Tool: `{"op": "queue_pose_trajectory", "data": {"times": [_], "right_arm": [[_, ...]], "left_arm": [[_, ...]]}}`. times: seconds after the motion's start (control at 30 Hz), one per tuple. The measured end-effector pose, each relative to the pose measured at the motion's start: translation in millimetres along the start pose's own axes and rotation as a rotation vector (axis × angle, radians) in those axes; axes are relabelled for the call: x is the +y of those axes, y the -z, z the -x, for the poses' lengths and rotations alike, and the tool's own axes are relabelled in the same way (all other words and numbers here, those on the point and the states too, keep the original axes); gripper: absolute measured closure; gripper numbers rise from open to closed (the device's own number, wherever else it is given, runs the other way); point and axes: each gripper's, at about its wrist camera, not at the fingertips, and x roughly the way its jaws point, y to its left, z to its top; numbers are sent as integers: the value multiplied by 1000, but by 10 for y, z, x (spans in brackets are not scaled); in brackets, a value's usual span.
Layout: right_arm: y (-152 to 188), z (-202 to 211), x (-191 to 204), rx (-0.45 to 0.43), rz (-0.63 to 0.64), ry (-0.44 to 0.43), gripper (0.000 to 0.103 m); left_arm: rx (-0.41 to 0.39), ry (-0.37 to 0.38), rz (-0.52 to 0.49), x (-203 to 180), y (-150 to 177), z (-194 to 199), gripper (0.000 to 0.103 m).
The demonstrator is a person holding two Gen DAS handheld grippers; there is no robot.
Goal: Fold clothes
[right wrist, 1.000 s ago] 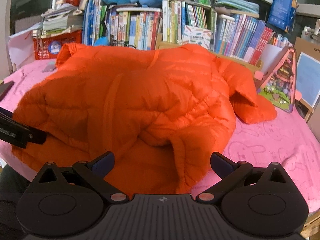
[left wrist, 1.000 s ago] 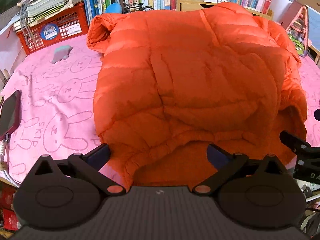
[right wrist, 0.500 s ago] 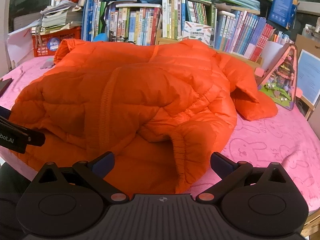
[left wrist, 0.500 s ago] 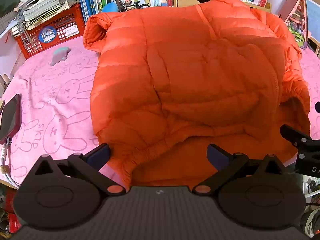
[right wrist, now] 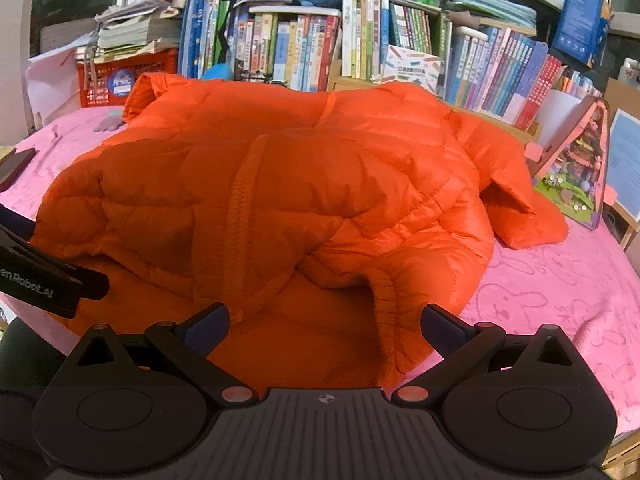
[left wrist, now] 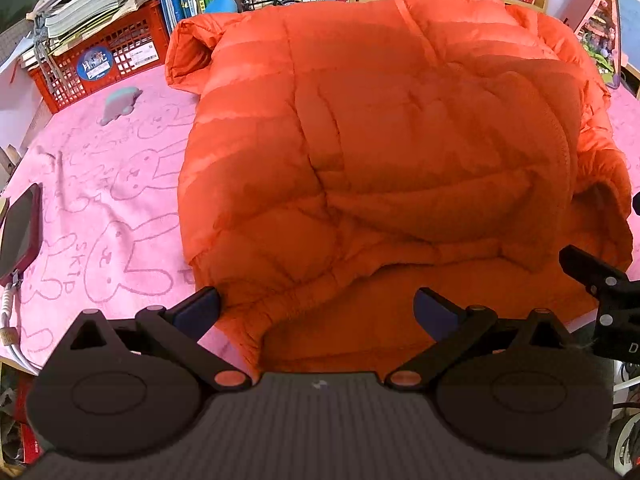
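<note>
An orange puffer jacket lies bunched on a pink bunny-print blanket; it also shows in the right wrist view. Its near hem hangs over the table's front edge. My left gripper is open and empty, with the hem's left part between its fingers. My right gripper is open and empty, just in front of the hem's right part and a cuffed sleeve end. Each gripper shows at the edge of the other's view. One sleeve lies out to the right.
A red crate with stacked papers stands at the back left, bookshelves behind. A dark phone lies at the left edge, a small grey-green toy near the crate, and a toy house at the right.
Both grippers have risen slightly and tilted down over the jacket. Both stay open. The jacket has not moved.
</note>
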Motion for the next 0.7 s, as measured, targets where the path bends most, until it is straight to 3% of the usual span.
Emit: {"op": "queue_pose_trajectory", "data": {"times": [0.3,0.4,0.57,0.7], "right_arm": [[3,-99,113,0,64,-15,0],[21,-189,246,-2,145,13,0],[34,-276,438,-56,280,34,0],[-71,-305,378,-99,254,49,0]], "left_arm": [[0,-39,29,72,-34,-52,0],[-20,-93,95,279,-101,-65,0],[-25,-91,212,670,-149,-86,0],[-34,-87,231,765,-109,-64,0]]}}
